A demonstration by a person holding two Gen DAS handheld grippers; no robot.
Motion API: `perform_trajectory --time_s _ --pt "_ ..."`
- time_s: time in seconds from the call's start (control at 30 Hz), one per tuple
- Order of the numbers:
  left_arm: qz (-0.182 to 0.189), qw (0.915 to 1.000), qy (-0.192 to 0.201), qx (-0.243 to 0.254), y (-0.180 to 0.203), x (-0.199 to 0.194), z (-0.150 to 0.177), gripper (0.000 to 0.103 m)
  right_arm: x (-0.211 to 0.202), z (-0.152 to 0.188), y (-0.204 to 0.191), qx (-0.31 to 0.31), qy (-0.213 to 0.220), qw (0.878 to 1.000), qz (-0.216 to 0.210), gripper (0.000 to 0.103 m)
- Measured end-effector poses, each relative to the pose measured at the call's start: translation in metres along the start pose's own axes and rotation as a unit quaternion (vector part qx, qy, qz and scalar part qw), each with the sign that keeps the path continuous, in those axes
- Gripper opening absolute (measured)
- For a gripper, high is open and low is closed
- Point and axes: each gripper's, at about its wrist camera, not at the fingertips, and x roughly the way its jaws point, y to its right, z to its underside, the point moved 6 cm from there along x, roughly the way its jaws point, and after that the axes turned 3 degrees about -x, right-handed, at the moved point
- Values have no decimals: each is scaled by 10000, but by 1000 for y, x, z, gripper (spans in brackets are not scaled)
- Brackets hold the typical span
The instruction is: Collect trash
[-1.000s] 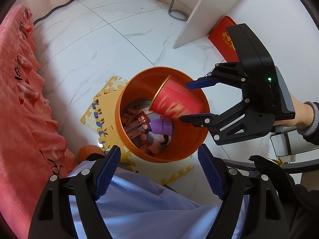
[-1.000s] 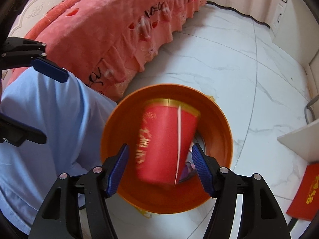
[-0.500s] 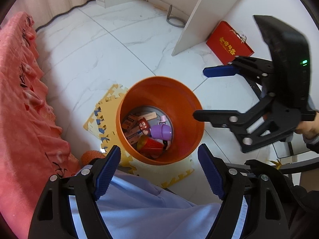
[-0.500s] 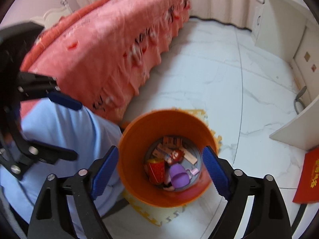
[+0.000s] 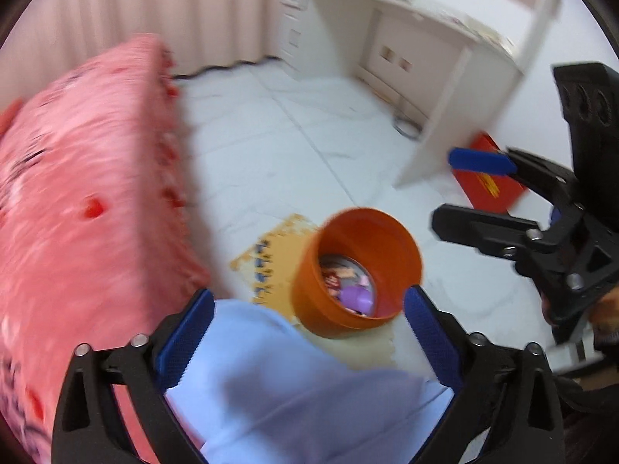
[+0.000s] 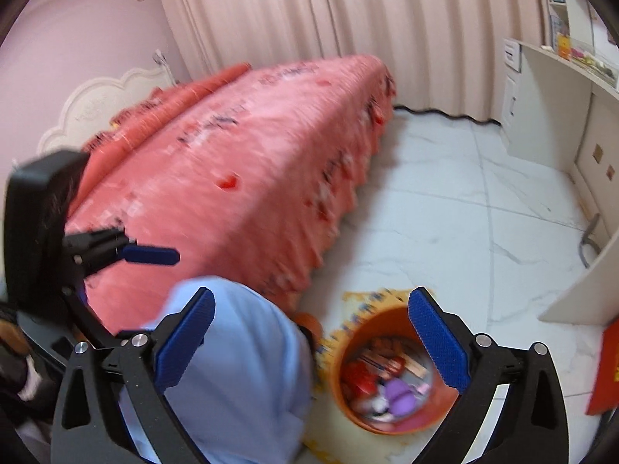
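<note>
An orange bin [image 5: 359,270] stands on the white floor on a yellow foam mat [image 5: 271,251]. It holds several pieces of trash, among them a purple item [image 5: 358,295] and a red cup [image 6: 358,379]. The bin also shows in the right wrist view [image 6: 387,371]. My left gripper [image 5: 305,336] is open and empty, raised above the bin, over my light blue knee [image 5: 290,386]. My right gripper [image 6: 309,344] is open and empty, high above the bin. It also shows at the right of the left wrist view [image 5: 468,189].
A bed with a pink cover [image 6: 240,178] fills the left side. A white desk [image 5: 445,58] stands at the back right, with a red bag [image 5: 491,189] on the floor beside it. Curtains [image 6: 348,11] hang behind.
The red cup left my right gripper and dropped into the bin. Both grippers have since risen and tilted up, so the bed and room came into view.
</note>
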Motion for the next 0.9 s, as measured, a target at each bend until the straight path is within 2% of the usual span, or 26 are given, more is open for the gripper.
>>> perform_trajectory --time_s 0.17,0.27,0.43,0.53,0.67,0.8,0.9 --pt "-817 9934 488 -637 -36 -47 23 97 -5 -20 -60 -140 383 9986 -343 98" --pt "-1276 9823 804 -1112 -62 -80 41 97 -4 -30 -102 -279 515 9962 -638 98" --pt "-1895 9507 1313 -2074 -112 -139 82 97 5 -43 -173 -480 554 9897 -1232 98" --pt "-2132 9234 1622 -2749 -134 -171 110 97 6 -48 -211 -566 701 9859 -1412 98" --pt "-2607 8947 1891 -3096 -146 -204 140 97 5 -49 -259 -815 847 9790 -1664 98" --pt "-2840 8727 2060 -3395 -157 -223 162 97 4 -46 -299 -1179 894 9725 -1799 98" --pt "-2914 8595 2133 -3617 -163 -230 180 97 3 -40 -310 -1281 944 9713 -1766 98"
